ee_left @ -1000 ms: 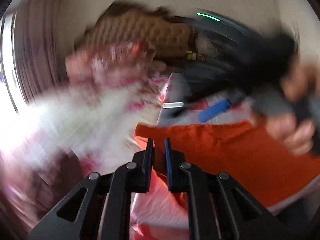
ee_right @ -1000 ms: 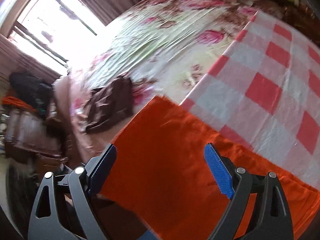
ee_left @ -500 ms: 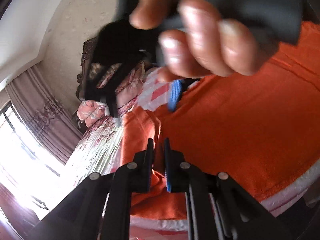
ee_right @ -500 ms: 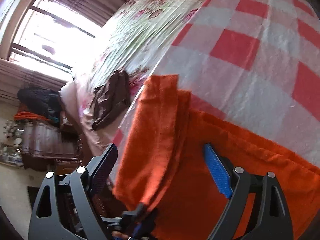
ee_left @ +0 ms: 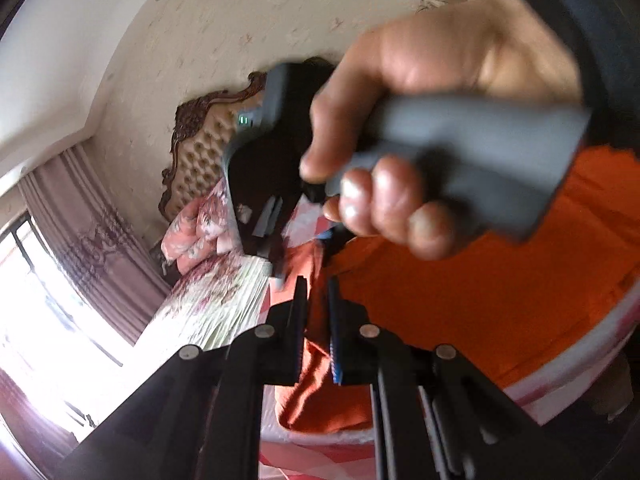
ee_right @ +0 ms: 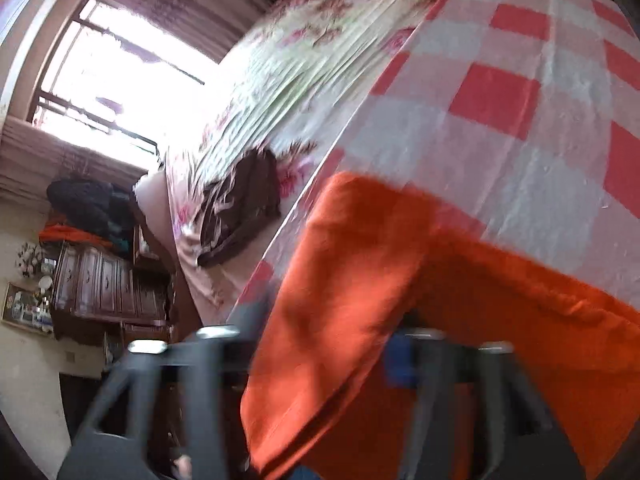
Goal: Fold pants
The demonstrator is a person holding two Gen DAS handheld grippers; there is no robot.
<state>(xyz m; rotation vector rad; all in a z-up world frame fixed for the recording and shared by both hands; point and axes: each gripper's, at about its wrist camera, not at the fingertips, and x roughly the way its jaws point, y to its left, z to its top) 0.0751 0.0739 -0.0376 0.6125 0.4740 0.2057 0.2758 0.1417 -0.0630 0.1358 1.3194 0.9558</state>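
Folding is underway but unfinished: the orange pants [ee_right: 400,280] lie on the checkered desk [ee_right: 520,128], one edge doubled over ahead of the right claw [ee_right: 320,360], whose jaws are closing on that fold (motion blur hides the pads). The left claw [ee_left: 318,320] is clamped tight on a bunched edge of cloth beneath the person's right hand [ee_left: 420,120].

Daylight from window [ee_right: 120,80], blown out white in both views. Strong fisheye curvature, dark vignette at corners. Right tool [ee_right: 320,364] smeared by motion blur; near hand [ee_left: 420,140] soft. Orange pants [ee_right: 360,280] sunlit, shadowed folds.
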